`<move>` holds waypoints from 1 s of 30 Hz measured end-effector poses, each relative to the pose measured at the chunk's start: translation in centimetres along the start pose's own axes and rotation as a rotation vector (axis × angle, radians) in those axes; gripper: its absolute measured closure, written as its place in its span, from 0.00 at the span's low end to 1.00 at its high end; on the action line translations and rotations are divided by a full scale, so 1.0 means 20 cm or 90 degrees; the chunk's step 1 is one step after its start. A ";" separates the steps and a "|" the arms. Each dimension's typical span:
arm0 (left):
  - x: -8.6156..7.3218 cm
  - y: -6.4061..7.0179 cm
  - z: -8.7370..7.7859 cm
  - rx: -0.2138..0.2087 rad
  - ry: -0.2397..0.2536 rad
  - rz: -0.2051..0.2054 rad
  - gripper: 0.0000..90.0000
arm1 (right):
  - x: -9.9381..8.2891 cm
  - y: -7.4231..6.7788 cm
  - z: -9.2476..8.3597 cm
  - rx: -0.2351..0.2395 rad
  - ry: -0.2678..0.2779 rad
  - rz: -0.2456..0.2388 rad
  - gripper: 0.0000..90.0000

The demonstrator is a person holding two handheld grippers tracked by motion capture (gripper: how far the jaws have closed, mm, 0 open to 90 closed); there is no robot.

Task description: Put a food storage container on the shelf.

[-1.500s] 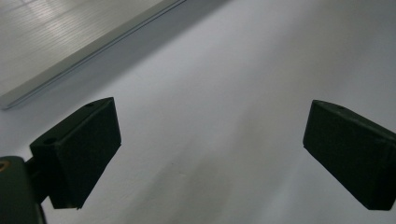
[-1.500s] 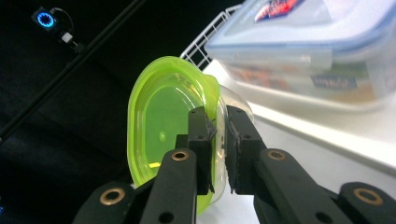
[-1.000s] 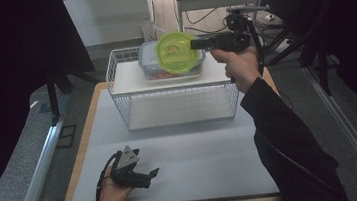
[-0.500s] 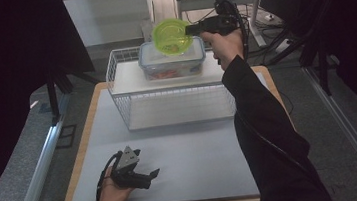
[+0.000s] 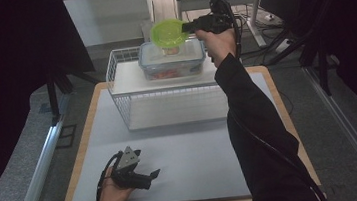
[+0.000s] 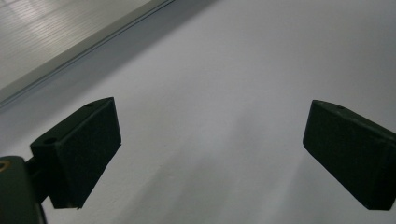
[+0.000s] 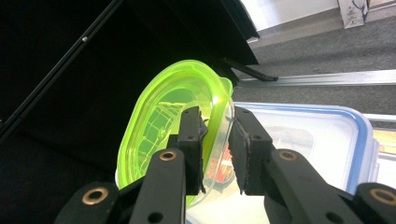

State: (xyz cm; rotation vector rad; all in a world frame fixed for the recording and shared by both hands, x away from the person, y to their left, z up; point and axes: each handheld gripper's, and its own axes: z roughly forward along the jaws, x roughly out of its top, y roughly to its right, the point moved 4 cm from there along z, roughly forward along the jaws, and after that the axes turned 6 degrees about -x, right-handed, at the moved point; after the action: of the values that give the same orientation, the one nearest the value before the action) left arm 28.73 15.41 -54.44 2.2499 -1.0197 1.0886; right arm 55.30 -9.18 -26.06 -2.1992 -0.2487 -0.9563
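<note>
Up top, right gripper (image 7: pixel 217 140) loosening around the green lid (image 7: pixel 163 126) (no writing legible); left gripper (image 6: pixel 210 149) gapes empty.

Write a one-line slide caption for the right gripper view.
Right gripper, jaws just easing apart, straddles the rim of a green lidded tub above a clear blue-rimmed container.

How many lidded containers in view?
2. A green-lidded container sits between the right gripper jaws, on top of the blue-rimmed container on the wire rack. None hidden that I can tell.

Right hand-held gripper (image 7: pixel 217 154): black jaws, brass-ringed pivot screws, black trailing cable. Left hand-held gripper (image 5: pixel 142 177): grey three-cornered top plate. Sleeves black.
</note>
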 end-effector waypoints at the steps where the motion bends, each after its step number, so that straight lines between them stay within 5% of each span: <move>1: 0.00 0.00 0.00 0.000 -0.002 0.002 0.05 | 0.00 0.00 0.00 -0.004 0.001 -0.001 0.82; 12: 0.00 0.00 0.00 -0.002 -0.005 0.002 0.05 | 0.01 0.02 0.00 -0.011 0.024 -0.024 0.63; 20: 0.00 0.00 0.00 0.001 -0.005 0.004 0.05 | -0.06 0.04 -0.11 -0.003 0.035 -0.111 0.39; 30: 0.00 0.00 0.00 0.004 -0.005 0.003 0.05 | -0.36 0.11 -0.26 -0.014 0.046 -0.236 0.20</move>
State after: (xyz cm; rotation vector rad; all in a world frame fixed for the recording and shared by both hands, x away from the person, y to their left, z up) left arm 28.72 15.35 -54.49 2.2594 -1.0274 1.0879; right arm 48.19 -13.54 -29.80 -2.1741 -0.6310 -1.2378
